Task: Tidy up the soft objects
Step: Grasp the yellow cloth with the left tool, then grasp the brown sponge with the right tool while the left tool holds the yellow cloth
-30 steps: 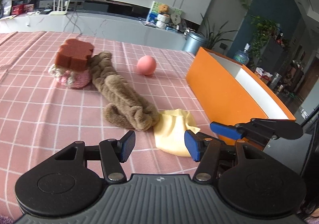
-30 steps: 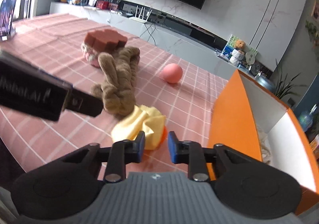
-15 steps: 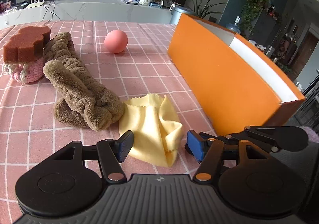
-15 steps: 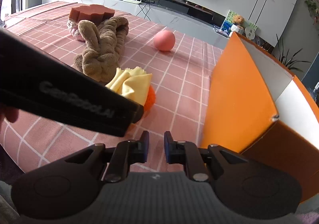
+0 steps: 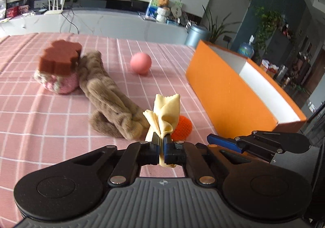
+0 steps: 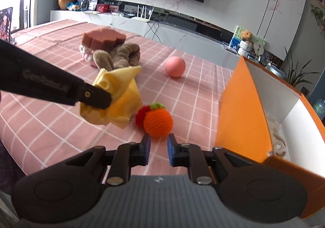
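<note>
At the bottom centre of the left wrist view, the left gripper (image 5: 161, 142) has just closed and now pinches the thin yellow cloth (image 5: 165, 115), which bunches up above its blue pads. In the right wrist view that cloth (image 6: 119, 96) hangs lifted at centre left, the left tool's black bar crossing in front of it. The right gripper (image 6: 159, 143) at bottom centre stands slightly parted with nothing between its pads; the crocheted orange ball with a green top (image 6: 158, 123) lies just beyond its tips on the pink checked tablecloth (image 6: 189, 96), touching a red crocheted ball (image 6: 140, 115). To the right stands the open orange box with white inside (image 6: 241, 110). Further up lie the brown plush headband (image 5: 109, 102), then a pink smooth ball (image 5: 140, 63), and at upper left a brown flower-shaped sponge (image 5: 60, 58) resting on a pink and cream knitted piece (image 5: 59, 84).
</note>
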`<state>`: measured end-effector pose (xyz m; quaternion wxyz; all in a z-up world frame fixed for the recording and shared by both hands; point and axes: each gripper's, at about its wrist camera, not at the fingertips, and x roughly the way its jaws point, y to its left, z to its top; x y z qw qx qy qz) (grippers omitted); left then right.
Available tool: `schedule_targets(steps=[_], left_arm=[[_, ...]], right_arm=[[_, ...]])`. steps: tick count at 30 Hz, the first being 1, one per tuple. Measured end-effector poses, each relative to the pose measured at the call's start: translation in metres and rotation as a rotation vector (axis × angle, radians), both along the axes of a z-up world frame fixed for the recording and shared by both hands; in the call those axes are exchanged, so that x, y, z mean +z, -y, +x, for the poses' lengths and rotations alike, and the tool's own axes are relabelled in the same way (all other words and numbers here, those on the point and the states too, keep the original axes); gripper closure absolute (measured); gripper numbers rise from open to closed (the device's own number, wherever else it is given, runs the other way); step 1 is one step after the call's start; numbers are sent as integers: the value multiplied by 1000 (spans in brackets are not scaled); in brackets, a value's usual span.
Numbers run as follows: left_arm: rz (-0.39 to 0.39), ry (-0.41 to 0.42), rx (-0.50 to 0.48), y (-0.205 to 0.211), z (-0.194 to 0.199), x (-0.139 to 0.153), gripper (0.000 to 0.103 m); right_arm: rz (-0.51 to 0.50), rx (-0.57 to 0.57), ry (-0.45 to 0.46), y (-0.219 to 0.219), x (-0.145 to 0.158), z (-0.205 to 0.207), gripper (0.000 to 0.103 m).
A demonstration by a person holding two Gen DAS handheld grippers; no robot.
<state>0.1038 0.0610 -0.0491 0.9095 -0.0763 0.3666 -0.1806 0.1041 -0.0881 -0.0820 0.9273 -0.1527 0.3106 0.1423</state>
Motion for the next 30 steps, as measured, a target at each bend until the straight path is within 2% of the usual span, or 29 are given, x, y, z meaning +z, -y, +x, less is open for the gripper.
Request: schedule_targets(steps=[7, 9, 10, 11, 15, 17, 19, 22, 26, 29, 30], left_arm=[[-14, 86, 133, -38, -7, 31, 100], [5, 99, 185, -52, -3, 36, 100], [10, 104, 213, -60, 1, 36, 100], [12, 102, 241, -68, 4, 36, 100], [42, 95, 333, -97, 19, 33, 100], [52, 80, 358, -110, 29, 29, 100], [81, 60, 374, -122, 40, 23, 99], [165, 46, 376, -132, 55, 9, 99], [187, 6, 376, -144, 74, -10, 98], [209, -3, 374, -149, 82, -19, 84], [205, -2, 372, -151, 84, -22, 73]], right_arm=[[47, 86, 34, -26, 22, 19, 87], [79, 107, 38, -37, 30, 31, 77], [99, 115, 43, -44, 34, 37, 67], [116, 123, 48, -50, 37, 43, 60], [157, 165, 56, -82, 46, 70, 50], [185, 170, 54, -97, 48, 85, 34], [216, 171, 38, -111, 48, 99, 31], [243, 165, 7, -133, 46, 121, 30], [291, 145, -40, -155, 36, 148, 20], [304, 132, -67, -167, 28, 166, 17], [307, 125, -73, -170, 26, 172, 15]])
